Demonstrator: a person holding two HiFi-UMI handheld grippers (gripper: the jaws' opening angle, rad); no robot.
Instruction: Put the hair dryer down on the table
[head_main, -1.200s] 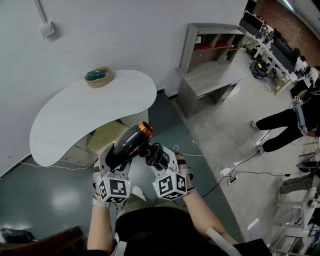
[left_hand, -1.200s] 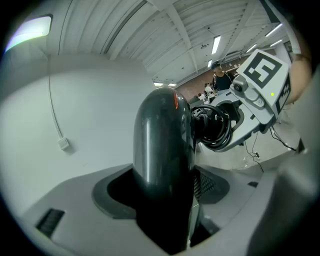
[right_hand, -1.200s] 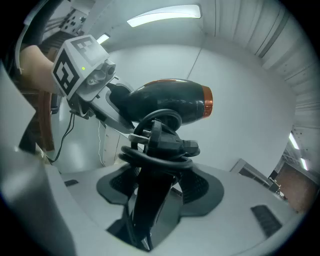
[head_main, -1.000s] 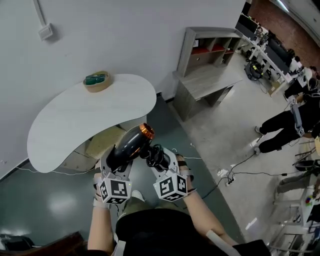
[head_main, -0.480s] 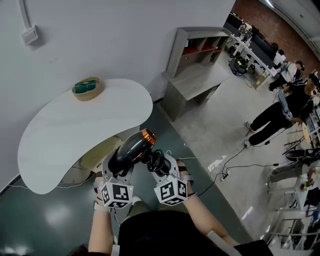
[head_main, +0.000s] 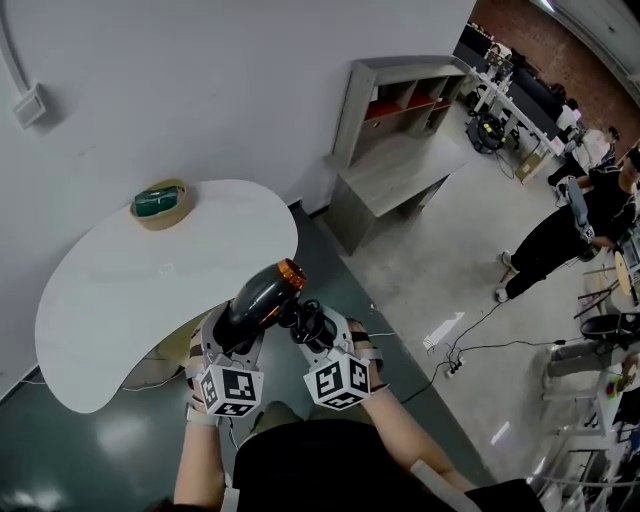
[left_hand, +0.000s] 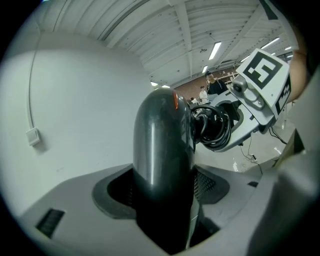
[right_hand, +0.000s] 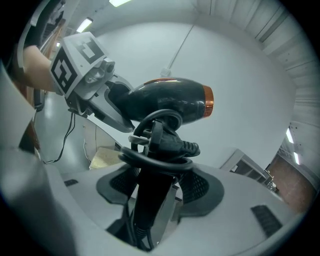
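Gripped hair dryer (head_main: 258, 296) barrel in left tool (head_main: 235, 322), handle in right tool (head_main: 312, 325), long axis and orange nozzle aimed far-right, near counter (head_main: 120, 290).

Hair dryer (head_main: 256, 298), black with an orange nozzle ring, held at the white table's (head_main: 110, 300) near edge. Left gripper (head_main: 232, 325) clamps the barrel; right gripper (head_main: 312, 328), just off that edge, clamps the cord-wrapped handle. Tape roll (head_main: 160, 204) sits at the table's far end.
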